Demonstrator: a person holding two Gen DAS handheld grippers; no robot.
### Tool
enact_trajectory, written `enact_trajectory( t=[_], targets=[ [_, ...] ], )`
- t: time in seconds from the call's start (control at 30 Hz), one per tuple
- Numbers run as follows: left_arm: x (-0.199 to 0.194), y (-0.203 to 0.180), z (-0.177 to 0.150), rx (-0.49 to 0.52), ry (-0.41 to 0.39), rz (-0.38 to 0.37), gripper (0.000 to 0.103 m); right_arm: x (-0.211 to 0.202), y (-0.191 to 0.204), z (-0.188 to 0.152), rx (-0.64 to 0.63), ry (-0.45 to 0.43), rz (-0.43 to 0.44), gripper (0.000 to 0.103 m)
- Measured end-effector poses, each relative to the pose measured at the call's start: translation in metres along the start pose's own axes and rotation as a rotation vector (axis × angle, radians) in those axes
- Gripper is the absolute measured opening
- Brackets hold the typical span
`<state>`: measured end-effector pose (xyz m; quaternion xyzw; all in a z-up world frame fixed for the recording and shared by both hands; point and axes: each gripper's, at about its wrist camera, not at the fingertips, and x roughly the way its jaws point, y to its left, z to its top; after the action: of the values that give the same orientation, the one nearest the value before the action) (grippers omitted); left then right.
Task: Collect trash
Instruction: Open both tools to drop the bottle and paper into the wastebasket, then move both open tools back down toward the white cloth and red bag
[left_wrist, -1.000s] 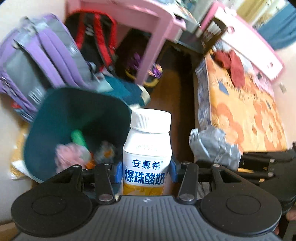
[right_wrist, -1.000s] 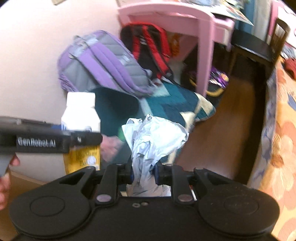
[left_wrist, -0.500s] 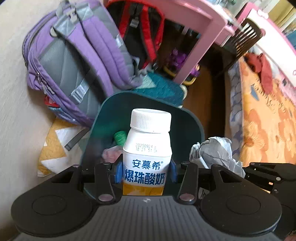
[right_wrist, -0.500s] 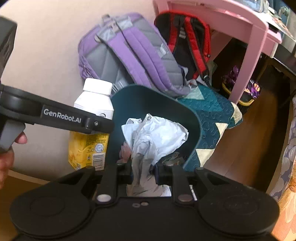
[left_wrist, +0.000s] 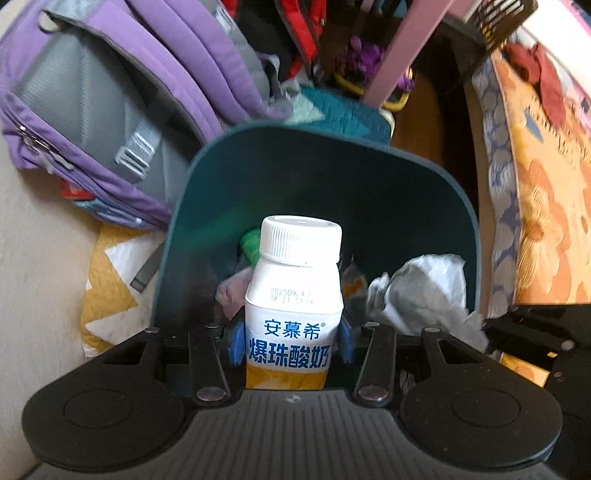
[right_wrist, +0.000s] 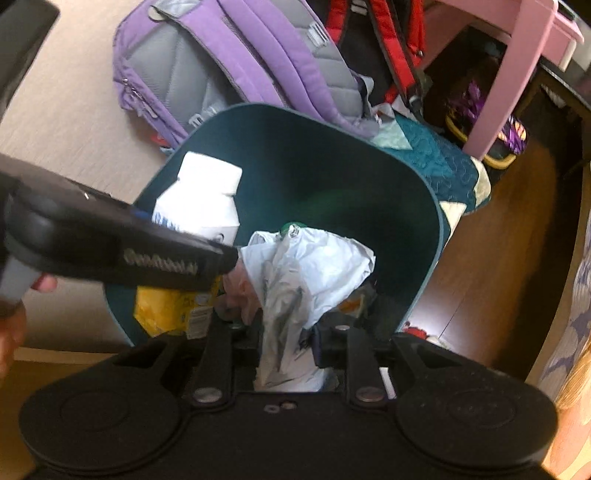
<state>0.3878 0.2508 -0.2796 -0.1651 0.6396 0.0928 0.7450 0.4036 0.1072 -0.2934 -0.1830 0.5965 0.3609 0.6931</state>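
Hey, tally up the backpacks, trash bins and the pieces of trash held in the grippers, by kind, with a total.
Backpacks: 2, the purple backpack and the red and black backpack.
Trash bins: 1, the dark teal bin.
Trash held over the bin: 2, the yogurt drink bottle in the left gripper, and the crumpled wrapper between the opening jaws of the right gripper.
Total: 5.

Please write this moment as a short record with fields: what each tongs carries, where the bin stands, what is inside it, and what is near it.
left tongs: shut on yogurt bottle, capped, above bin
right tongs: jaws opening, crumpled paper between them, above bin
bin: dark green, open, below both tongs
inside bin: green item, pinkish scrap
near bin: purple backpack, pink table leg
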Motion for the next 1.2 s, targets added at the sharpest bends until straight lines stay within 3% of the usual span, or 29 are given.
enact_trajectory(
  t=[0.13, 0.33, 0.5, 0.67, 1.2],
  targets=[
    [0.016, -0.004, -0.001, 0.040, 0.032, 0.030, 0.046, 0.006, 0.000, -0.001, 0.005, 0.020, -0.029, 0.026],
    [0.027, -0.009, 0.000, 0.046, 0.068, 0.017, 0.046, 0.009, 0.006, -0.002, -0.031, 0.025, -0.046, 0.029],
    [0.026, -0.011, -0.002, 0.058, 0.071, 0.035, 0.050, 0.005, 0.011, -0.005, -0.057, 0.008, -0.053, 0.037],
    [0.014, -0.007, -0.006, 0.044, 0.042, 0.024, 0.051, -0.009, 0.011, -0.011, -0.056, -0.024, -0.035, 0.050],
    [-0.059, -0.030, -0.039, 0.052, -0.112, -0.054, 0.051, -0.080, 0.001, -0.035, -0.035, -0.155, 0.030, 0.058]
  ],
)
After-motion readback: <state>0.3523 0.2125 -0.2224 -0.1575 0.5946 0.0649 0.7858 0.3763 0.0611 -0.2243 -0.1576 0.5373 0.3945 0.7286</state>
